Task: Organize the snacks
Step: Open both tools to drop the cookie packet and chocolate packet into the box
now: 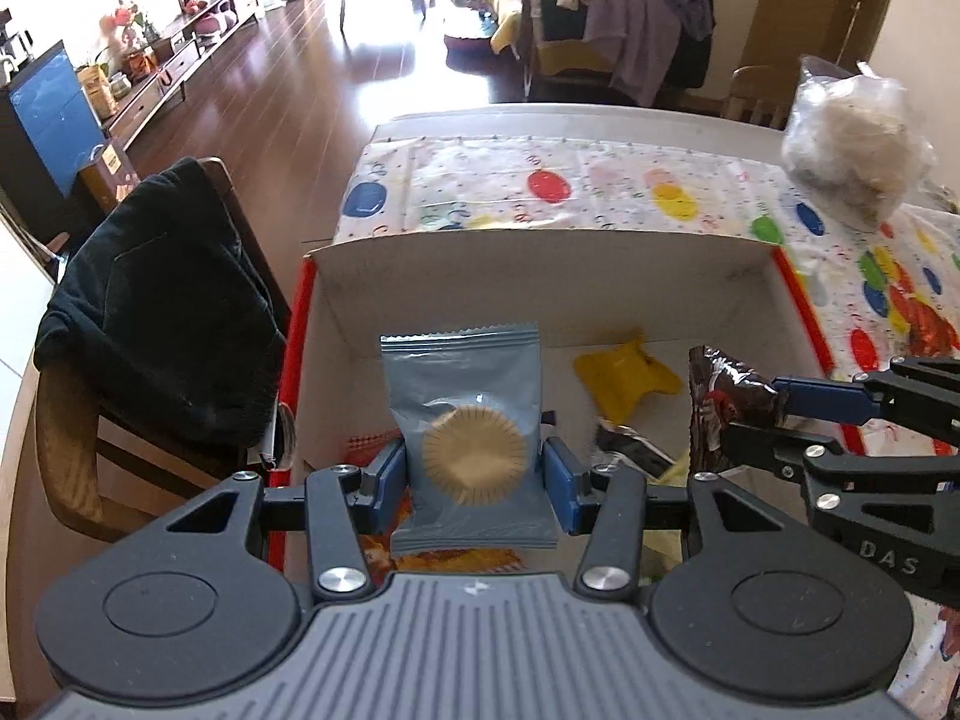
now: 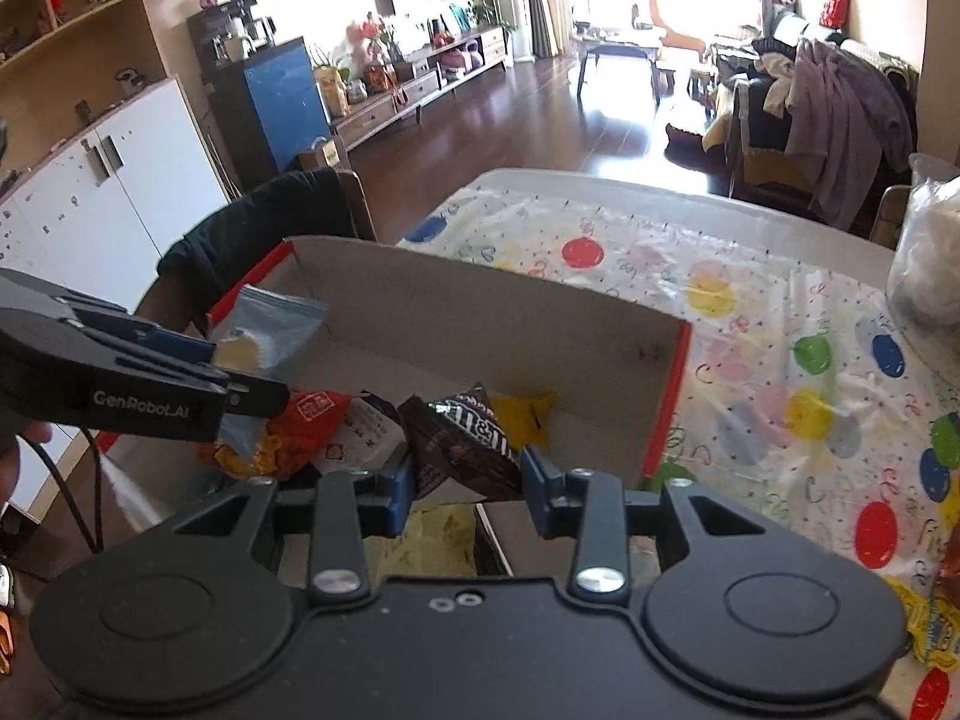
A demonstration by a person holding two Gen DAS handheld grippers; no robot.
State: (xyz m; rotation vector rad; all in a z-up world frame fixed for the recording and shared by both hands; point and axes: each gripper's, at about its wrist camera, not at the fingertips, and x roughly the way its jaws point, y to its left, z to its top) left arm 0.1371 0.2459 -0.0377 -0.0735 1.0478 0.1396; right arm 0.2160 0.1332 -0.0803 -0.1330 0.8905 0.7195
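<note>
The table carries a white plastic cover printed with coloured dots. On it stands an open cardboard box with red outer sides, its far wall at twelve o'clock from both cameras. At nine o'clock of the box in the left wrist view a wooden chair is draped with a black garment. At two o'clock, on the table beyond the box, sits a clear plastic bag of pale contents.

Left gripper: fingers clenched on a grey-blue snack packet showing a round biscuit, blue pads pressing its two sides — the packet stands upright above the near left part of the box. In the right wrist view the same packet appears at ten o'clock, over the box's left end.

Right gripper: fingers clamped on a dark brown candy packet, tilted, held above the near edge of the box. In the left wrist view it lies at three o'clock, just beside the grey-blue packet.

Box contents — a yellow packet on the floor near the far wall, an orange-red packet toward the left end, and a dark wrapper near the front. Whether the held packets touch those below cannot be told.
</note>
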